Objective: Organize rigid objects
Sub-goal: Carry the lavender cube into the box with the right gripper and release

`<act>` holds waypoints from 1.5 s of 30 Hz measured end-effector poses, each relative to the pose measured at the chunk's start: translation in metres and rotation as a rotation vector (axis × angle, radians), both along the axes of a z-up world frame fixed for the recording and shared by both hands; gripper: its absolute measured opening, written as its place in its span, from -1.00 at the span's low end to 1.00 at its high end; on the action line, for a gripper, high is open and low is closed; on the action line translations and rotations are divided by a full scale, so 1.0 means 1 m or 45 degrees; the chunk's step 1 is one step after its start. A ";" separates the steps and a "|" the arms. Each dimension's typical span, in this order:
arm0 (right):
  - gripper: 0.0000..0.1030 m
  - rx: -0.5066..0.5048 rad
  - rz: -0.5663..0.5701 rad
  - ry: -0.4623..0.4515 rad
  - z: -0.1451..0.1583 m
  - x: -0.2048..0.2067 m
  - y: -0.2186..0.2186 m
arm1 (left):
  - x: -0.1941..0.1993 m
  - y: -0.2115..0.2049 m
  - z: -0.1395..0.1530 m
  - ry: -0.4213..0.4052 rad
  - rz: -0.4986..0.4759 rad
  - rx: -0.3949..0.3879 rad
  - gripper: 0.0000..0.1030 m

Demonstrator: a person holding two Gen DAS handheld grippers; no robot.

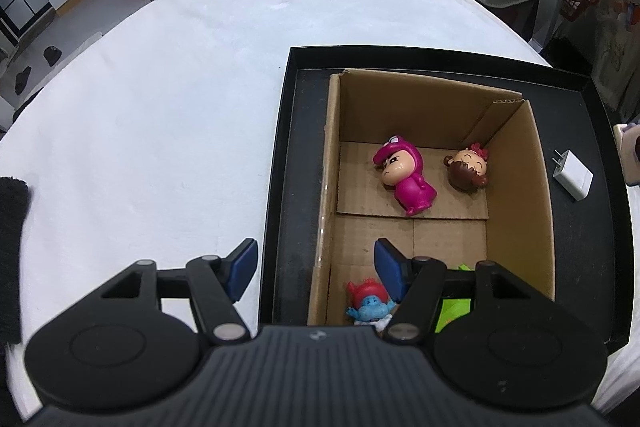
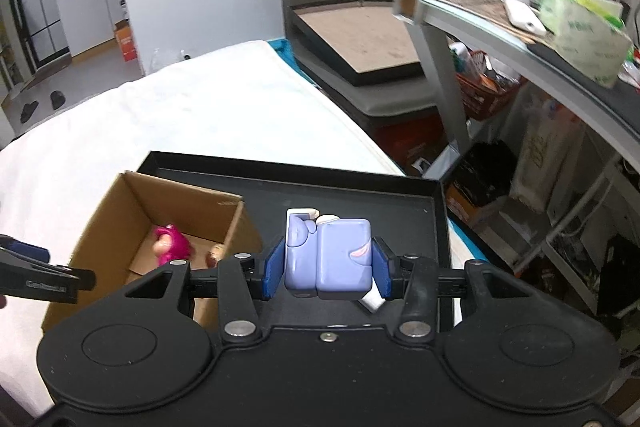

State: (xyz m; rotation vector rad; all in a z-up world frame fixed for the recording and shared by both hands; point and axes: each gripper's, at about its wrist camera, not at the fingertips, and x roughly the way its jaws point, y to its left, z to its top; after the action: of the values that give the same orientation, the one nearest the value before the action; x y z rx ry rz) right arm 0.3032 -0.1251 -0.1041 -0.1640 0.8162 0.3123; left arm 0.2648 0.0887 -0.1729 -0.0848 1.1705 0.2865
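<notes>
An open cardboard box stands in a black tray on a white cloth. Inside the box lie a pink-suited figure, a brown-haired doll head, a blue troll with red hair and something green. My left gripper is open and straddles the box's left wall, one finger outside it and one inside, above the troll. My right gripper is shut on a lavender blocky toy, held in the air over the tray, right of the box.
A white plug charger lies on the tray right of the box. The white cloth spreads left and beyond. A grey seat with a brown board and a cluttered shelf stand off the right edge.
</notes>
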 end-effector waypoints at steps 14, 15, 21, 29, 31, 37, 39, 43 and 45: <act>-0.14 -0.047 0.133 -0.002 0.004 0.001 0.049 | 0.006 0.010 -0.010 -0.029 -0.017 -0.057 0.21; -0.14 -0.047 0.145 0.002 0.004 0.002 0.052 | 0.007 0.011 -0.011 -0.031 -0.019 -0.064 0.21; -0.14 -0.069 0.204 0.037 -0.003 0.004 0.077 | 0.011 0.018 -0.019 -0.034 -0.028 -0.123 0.13; -0.14 -0.065 0.235 0.114 -0.020 0.008 0.106 | 0.012 0.026 -0.033 -0.018 -0.051 -0.213 -0.72; -0.14 -0.049 0.233 0.138 -0.023 0.011 0.112 | 0.011 0.027 -0.034 -0.020 -0.047 -0.208 -0.78; -0.14 -0.011 0.230 0.204 -0.032 0.019 0.128 | 0.011 0.032 -0.036 -0.023 -0.049 -0.232 -0.79; -0.14 0.005 0.235 0.227 -0.034 0.020 0.133 | 0.010 0.034 -0.036 -0.026 -0.046 -0.243 -0.78; -0.14 0.042 0.235 0.275 -0.040 0.025 0.142 | 0.009 0.039 -0.037 -0.028 -0.033 -0.276 -0.77; -0.14 0.053 0.232 0.296 -0.043 0.028 0.146 | 0.010 0.040 -0.037 -0.027 -0.033 -0.285 -0.77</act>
State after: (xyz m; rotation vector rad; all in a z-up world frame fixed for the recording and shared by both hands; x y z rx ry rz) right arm 0.3309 0.0206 -0.1471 -0.1656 1.0262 0.5266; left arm 0.2747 0.1288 -0.2102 -0.2681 1.1783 0.1301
